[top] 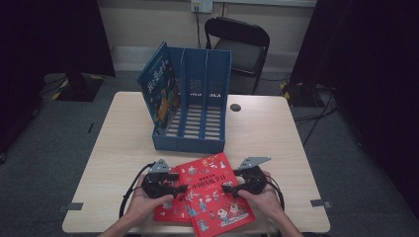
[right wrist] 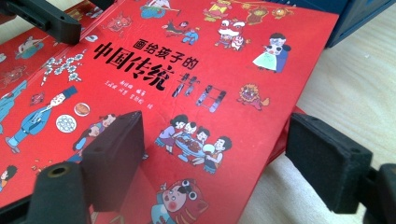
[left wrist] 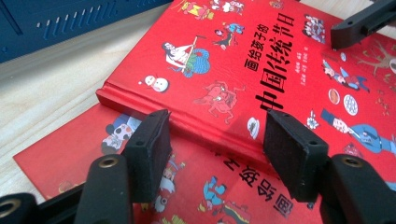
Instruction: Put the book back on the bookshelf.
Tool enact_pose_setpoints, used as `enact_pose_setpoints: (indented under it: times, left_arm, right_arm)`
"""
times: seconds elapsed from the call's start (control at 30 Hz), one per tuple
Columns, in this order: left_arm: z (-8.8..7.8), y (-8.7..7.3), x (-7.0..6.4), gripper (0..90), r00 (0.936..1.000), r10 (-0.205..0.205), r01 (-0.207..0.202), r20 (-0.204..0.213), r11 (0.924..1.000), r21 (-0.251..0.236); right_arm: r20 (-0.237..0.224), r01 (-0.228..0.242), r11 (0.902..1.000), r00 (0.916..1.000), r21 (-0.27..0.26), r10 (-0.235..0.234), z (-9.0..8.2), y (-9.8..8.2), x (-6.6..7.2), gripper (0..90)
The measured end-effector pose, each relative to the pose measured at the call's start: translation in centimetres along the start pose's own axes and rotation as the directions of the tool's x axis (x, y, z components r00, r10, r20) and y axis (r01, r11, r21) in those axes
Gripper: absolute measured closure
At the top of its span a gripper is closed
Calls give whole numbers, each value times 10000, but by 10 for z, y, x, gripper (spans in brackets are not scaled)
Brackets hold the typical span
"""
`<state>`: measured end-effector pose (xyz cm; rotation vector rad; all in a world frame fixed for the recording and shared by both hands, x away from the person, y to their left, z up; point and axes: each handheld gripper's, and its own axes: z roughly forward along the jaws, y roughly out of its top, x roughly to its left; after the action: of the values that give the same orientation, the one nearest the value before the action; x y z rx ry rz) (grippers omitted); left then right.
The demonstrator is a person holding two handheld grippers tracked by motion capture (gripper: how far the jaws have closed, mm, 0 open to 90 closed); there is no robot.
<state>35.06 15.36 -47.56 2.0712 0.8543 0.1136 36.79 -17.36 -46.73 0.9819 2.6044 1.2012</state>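
Pale worktop (top: 276, 133), blue file rack (top: 197, 98) at rear. Top red book (top: 217, 195) lying askew on second red book (top: 165, 210). Left tool (top: 170, 190) and right tool (top: 232, 188) both spread, flanking top book, pinching nothing. Risk: lower book dragged along through cover friction.

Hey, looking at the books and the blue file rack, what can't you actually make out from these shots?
- Lower red book: most of its cover is hidden under the top red book in every view.
- Blue book in the blue file rack: high view, its title is too small to read.
- Top red book's near corner: high view, cut off by the bottom edge.
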Motion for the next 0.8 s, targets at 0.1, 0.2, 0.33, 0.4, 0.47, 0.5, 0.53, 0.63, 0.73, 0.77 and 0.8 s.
enact_pose_setpoints:
  times: [0.1,0.2,0.33,0.4,0.47,0.5,0.53,0.63,0.73,0.77,0.8]
  left_arm:
    - [3,2,3,406,9999,-24,26,151,9999,-110]
    - [6,4,3,401,9999,-104,105,43,9997,-211]
    - [13,10,1,358,9999,7,-10,-166,9998,-179]
    - [16,12,2,351,9999,5,-9,-167,9998,-212]
    - [18,14,3,339,9999,75,-77,-105,9998,-207]
    - [19,14,4,332,9999,118,-120,-79,9997,-211]
    - [20,15,4,325,9999,112,-113,-77,9997,-211]
    - [20,15,4,318,9999,75,-77,-84,9997,-238]
    - [19,14,1,312,9999,120,-121,-57,9998,-143]
    - [18,13,-2,307,9999,129,-130,-44,9998,-126]
    - [17,11,-4,302,9999,163,-164,-32,9998,-115]
  right_arm:
    - [37,-30,10000,10000,-2,30,1,0,0,166]
    - [160,-75,10000,9998,30,75,1,1,0,150]
    - [305,-133,9998,9995,163,128,-1,0,1,129]
    - [341,-134,9995,9993,284,125,-3,-1,2,128]
    - [314,-91,9994,9995,326,81,-6,-3,4,132]
    - [295,-110,9994,9995,332,100,-7,-4,4,136]
    - [280,-73,9993,9996,359,63,-9,-5,5,143]
    - [218,-86,9995,9997,292,79,-11,-8,6,157]
    - [254,-211,9997,9995,157,207,-9,-8,4,147]
    - [196,-275,9995,9994,125,273,-8,-7,3,133]
    - [206,-347,9993,9992,132,344,-6,-7,2,125]
